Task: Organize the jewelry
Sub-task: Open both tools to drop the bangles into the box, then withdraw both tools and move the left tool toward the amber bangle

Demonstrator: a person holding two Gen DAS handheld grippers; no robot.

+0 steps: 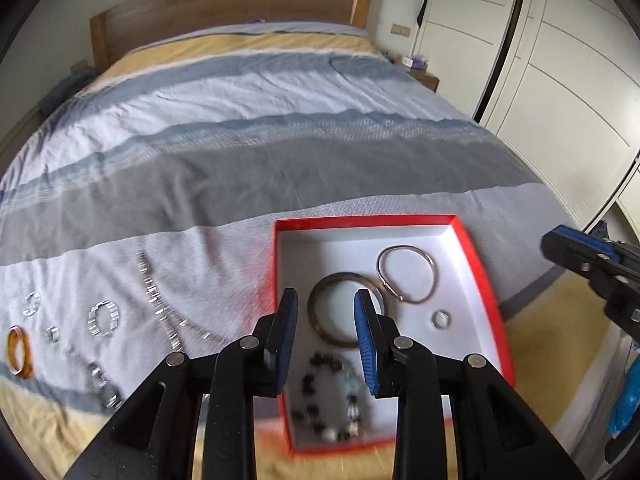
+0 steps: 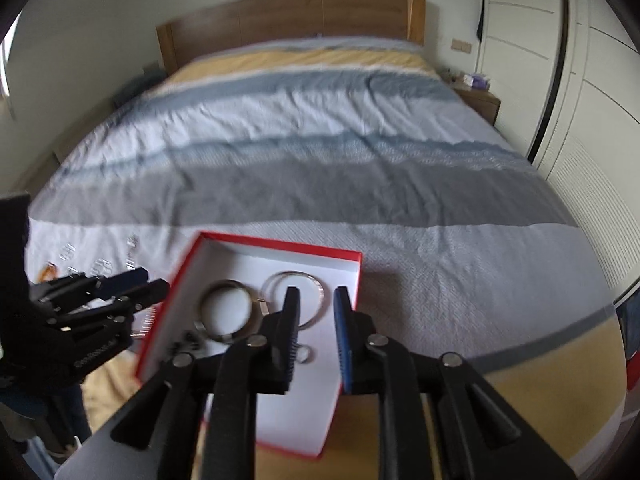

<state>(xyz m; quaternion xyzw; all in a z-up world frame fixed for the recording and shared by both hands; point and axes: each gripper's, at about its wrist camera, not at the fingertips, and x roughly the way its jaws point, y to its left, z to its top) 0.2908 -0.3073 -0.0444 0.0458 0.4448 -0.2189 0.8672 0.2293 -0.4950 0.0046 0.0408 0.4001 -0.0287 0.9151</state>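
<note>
A red box (image 1: 360,220) with a white inside lies on the striped bedspread (image 1: 280,128). In it are a bronze bangle (image 1: 310,312), a thin silver bangle (image 1: 432,264), a small ring (image 1: 440,319) and a dark bead bracelet (image 1: 308,384). Left of the box, loose on the cover, lie a silver chain (image 1: 160,308), a silver link bracelet (image 1: 104,318), an orange bangle (image 1: 18,352) and several small silver pieces. My left gripper (image 1: 326,294) hovers above the box's left half, open and holding nothing. My right gripper (image 2: 316,290) hangs open over the box (image 2: 280,245), also holding nothing.
A wooden headboard (image 1: 224,8) closes the far end of the bed. White wardrobe doors (image 1: 560,100) run along the right side, with a small nightstand (image 1: 424,76) beside the bed. A yellow band of bedspread (image 2: 520,360) lies at the near edge.
</note>
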